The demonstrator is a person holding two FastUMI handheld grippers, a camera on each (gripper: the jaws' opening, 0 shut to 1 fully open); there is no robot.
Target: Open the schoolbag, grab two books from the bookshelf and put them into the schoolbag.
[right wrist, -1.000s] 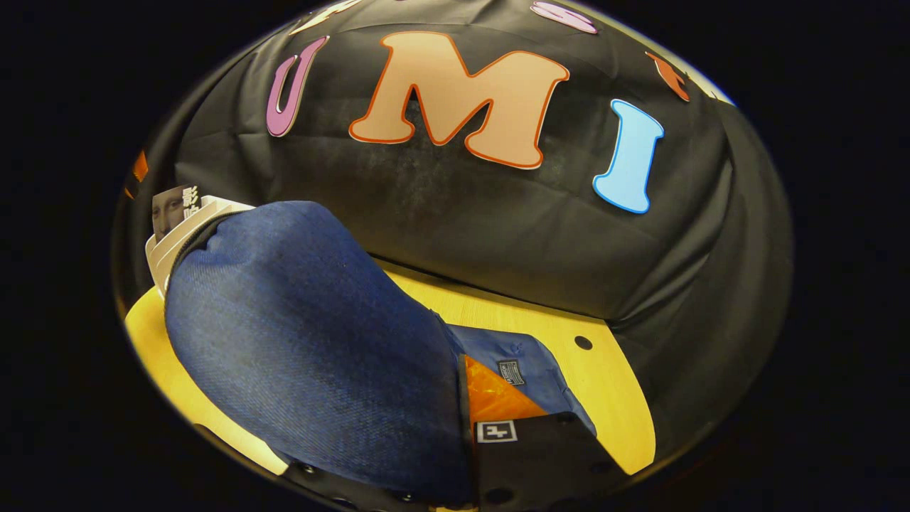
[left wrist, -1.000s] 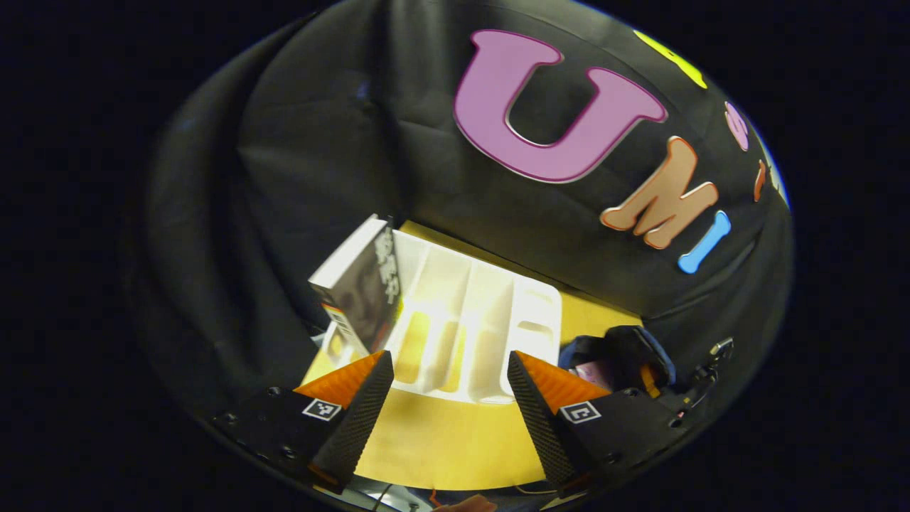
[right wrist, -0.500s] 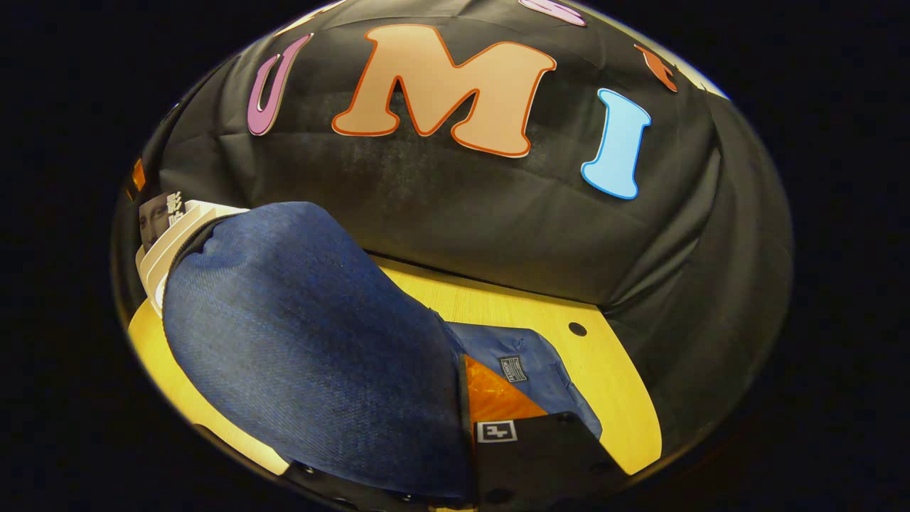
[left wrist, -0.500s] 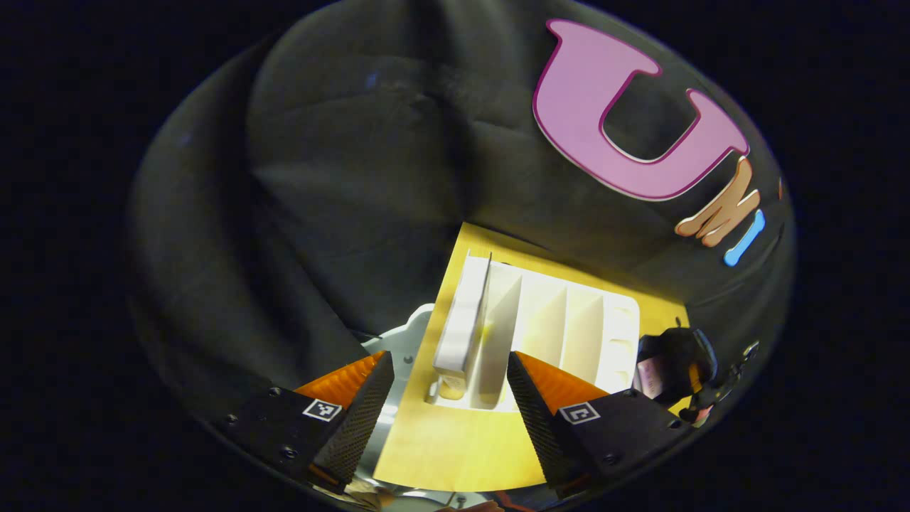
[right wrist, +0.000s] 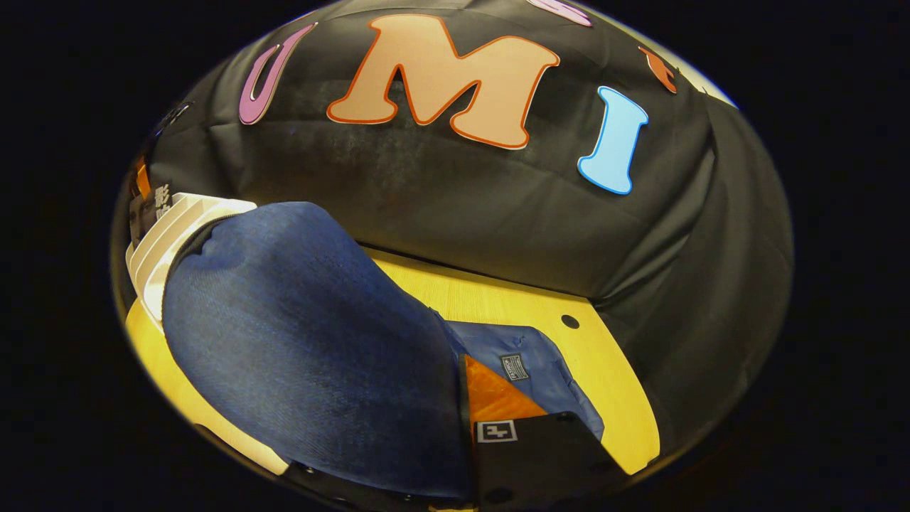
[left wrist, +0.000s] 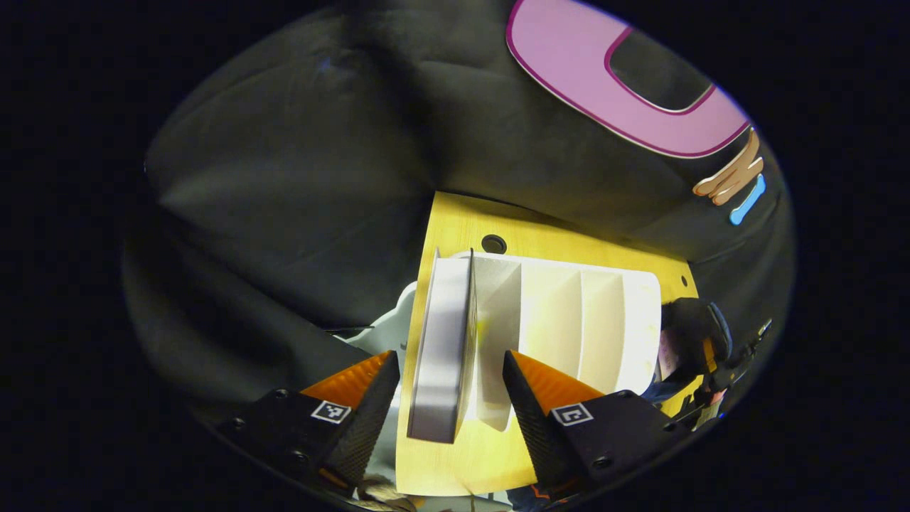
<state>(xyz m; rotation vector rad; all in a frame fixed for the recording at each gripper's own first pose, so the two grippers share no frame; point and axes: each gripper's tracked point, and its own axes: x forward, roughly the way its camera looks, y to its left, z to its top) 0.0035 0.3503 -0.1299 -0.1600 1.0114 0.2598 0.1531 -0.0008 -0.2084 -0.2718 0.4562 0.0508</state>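
A white bookshelf [left wrist: 569, 313] with upright dividers stands on the yellow table [left wrist: 455, 220]. One book [left wrist: 441, 348] stands in its end slot, page edges toward me. My left gripper [left wrist: 448, 398] is open, one finger on each side of the book's near end with a small gap on both sides. In the right gripper view, the blue denim schoolbag [right wrist: 306, 341] has its flap lifted. My right gripper [right wrist: 462, 377] is shut on the flap's edge; one orange finger [right wrist: 498, 398] shows and the other is hidden behind the fabric. The bag's blue lining [right wrist: 526, 355] lies open beside it.
The dark schoolbag [left wrist: 689, 331] sits just past the shelf's far end in the left gripper view. The bookshelf [right wrist: 160, 238] peeks out behind the flap in the right gripper view. The table [right wrist: 498, 299] has a round hole [right wrist: 569, 321]. Black cloth walls close off the back.
My left gripper has swung round and moved in on the shelf, so the book now stands between its open fingers. The right gripper keeps holding the flap, almost still.
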